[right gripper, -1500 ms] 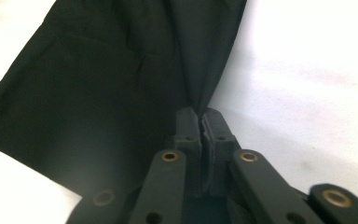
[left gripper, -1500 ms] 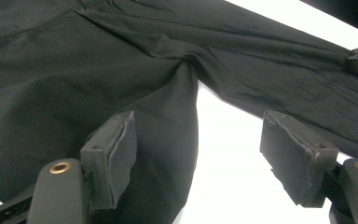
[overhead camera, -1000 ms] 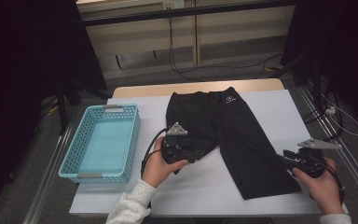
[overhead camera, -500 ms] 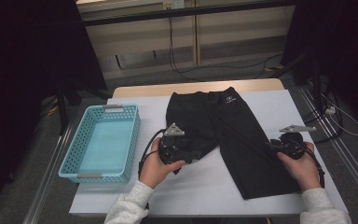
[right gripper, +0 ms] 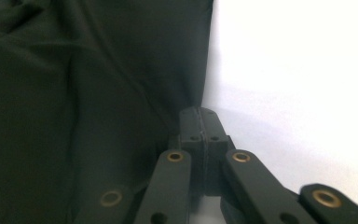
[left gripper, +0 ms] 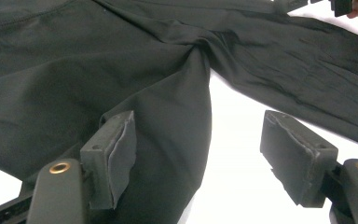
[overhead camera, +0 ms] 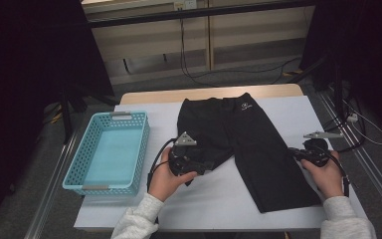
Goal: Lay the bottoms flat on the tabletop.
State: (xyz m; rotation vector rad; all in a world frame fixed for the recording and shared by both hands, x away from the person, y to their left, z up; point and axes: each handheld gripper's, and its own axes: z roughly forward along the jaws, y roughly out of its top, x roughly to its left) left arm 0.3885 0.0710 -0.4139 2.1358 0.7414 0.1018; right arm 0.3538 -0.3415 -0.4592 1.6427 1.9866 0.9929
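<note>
Sleeves of a light grey sweater are coming in from the bottom of the high view, and each hand is holding one gripper over the white table (overhead camera: pixel 219 199). On the person's left side, the left gripper (overhead camera: pixel 206 163) is resting at the hem of the nearer, shorter-looking leg of the black shorts (overhead camera: pixel 238 134); its jaws are standing wide apart, and in the left gripper view the leg's fabric is lying between them without being pressed, with one pad (left gripper: pixel 116 154) on the cloth and the other over bare table. On the right side, the right gripper (overhead camera: pixel 294 152) is sitting at the outer edge of the other leg, which is reaching down toward the near table edge. Its jaws have just been closing and are now fully together; in the right gripper view they are meeting exactly at the cloth's edge, but I cannot tell if fabric is caught between them. Shorts are lying flat in the table's middle, waistband toward the far side. Farther to the left, well apart from the cloth, a blue basket (overhead camera: pixel 129 119) is standing.
</note>
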